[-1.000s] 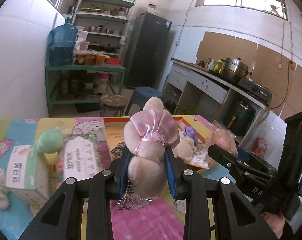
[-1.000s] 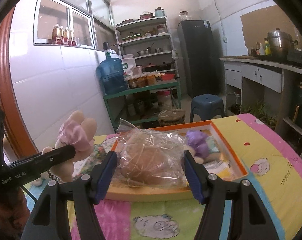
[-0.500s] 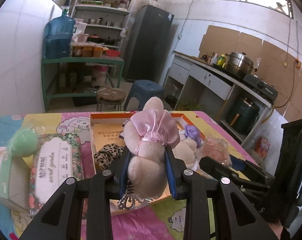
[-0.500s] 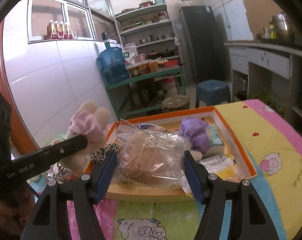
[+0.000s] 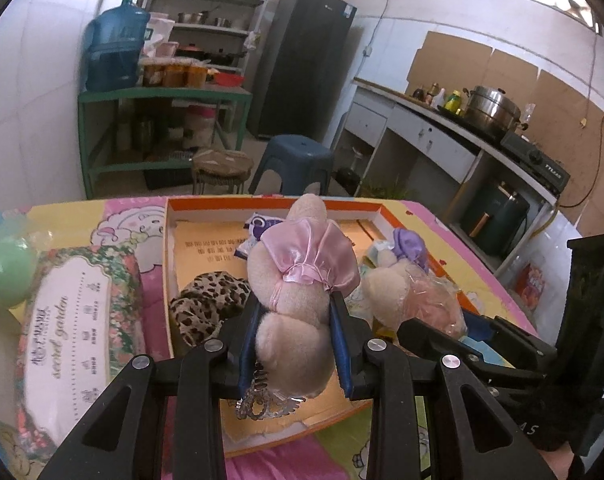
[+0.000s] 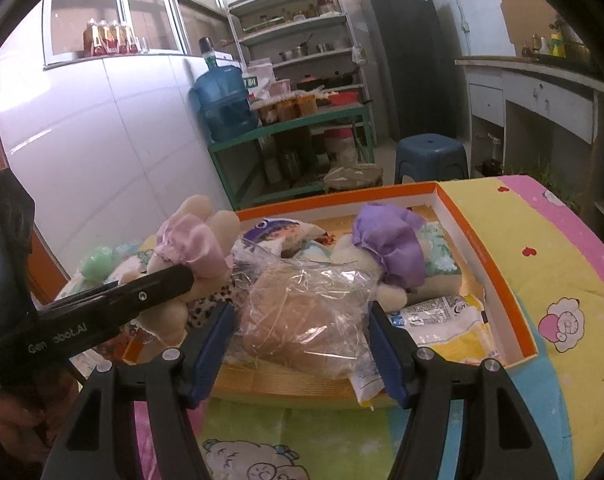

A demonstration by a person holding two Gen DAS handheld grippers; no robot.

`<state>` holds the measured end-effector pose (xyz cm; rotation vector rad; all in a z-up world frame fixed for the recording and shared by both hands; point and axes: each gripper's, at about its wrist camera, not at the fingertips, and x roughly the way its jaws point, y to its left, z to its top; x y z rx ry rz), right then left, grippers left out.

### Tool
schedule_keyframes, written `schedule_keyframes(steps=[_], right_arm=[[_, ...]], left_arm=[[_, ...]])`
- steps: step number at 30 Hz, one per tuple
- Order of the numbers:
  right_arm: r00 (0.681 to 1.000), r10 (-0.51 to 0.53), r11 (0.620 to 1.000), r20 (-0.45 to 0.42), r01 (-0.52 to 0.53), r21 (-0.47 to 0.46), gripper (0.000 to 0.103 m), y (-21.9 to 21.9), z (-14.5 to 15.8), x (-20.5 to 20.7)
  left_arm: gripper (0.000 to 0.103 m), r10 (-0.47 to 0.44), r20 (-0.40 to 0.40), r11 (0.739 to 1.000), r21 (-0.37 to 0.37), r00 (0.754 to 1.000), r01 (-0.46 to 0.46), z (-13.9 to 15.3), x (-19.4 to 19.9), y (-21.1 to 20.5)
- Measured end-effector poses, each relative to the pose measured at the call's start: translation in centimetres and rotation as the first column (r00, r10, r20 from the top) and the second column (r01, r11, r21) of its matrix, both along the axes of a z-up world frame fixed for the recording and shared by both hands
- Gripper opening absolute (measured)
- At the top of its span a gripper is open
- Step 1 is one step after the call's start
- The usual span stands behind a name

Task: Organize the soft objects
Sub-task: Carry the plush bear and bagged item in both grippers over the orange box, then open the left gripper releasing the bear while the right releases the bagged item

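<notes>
Holding a beige plush toy in a pink satin dress (image 5: 298, 280) by its squashy middle, left hand-held gripper (image 5: 294, 344) hangs over the orange-rimmed cardboard tray (image 5: 168, 264). Right hand-held gripper (image 6: 302, 344) clamps a crinkly clear-bagged tan plush (image 6: 306, 312): light, slippery film; grip the bulk.

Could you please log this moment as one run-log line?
left gripper: shut on pink-dress plush | right gripper: shut on bagged plush | both over orange box

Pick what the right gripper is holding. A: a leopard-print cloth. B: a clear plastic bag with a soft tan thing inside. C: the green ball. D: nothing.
B: the right gripper has its blue pads pressed on both sides of the clear plastic bag, over the orange tray.
</notes>
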<state>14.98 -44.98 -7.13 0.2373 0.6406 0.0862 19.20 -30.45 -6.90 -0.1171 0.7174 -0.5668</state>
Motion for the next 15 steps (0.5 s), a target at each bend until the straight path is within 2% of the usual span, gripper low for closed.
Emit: schedule_keyframes(steps=[15], right_arm=[[1.000, -0.006, 1.000, -0.021, 0.005, -0.021, 0.067, -0.5, -1.3, 2.2]], left_arm=[[0.033, -0.003, -0.058, 1.000, 0.025, 0.998, 0.004, -3.4, 1.5, -1.6]])
